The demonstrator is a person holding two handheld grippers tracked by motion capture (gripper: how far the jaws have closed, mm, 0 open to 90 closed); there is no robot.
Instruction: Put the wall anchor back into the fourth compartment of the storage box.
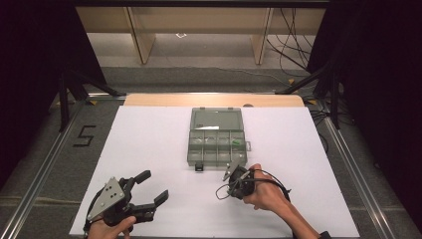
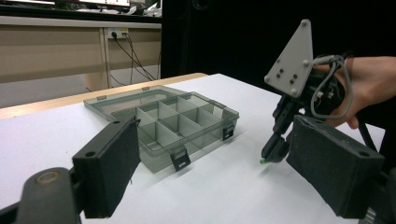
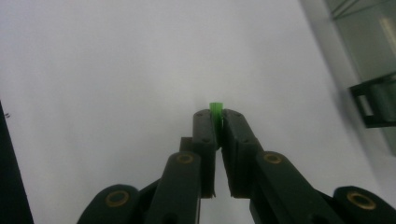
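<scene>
A clear grey compartment box (image 1: pixel 216 137) lies open on the white table, its lid folded back away from me. My right gripper (image 1: pixel 230 190) points down at the table just in front of the box's near right corner. In the right gripper view its jaws (image 3: pixel 218 114) are shut on a small green piece (image 3: pixel 215 108) that sticks out past the tips. The left gripper view shows that green piece (image 2: pixel 263 161) at the tips of the right gripper (image 2: pixel 270 156), just above the table. My left gripper (image 1: pixel 153 185) rests open at the near left, nothing between its pads (image 2: pixel 112 163).
The box (image 2: pixel 163 121) has several small compartments and black latches on its front wall; one latch (image 3: pixel 373 105) is close to the right gripper. White table surface (image 1: pixel 149 149) stretches left of the box. Wooden furniture legs and cables stand beyond the table's far edge.
</scene>
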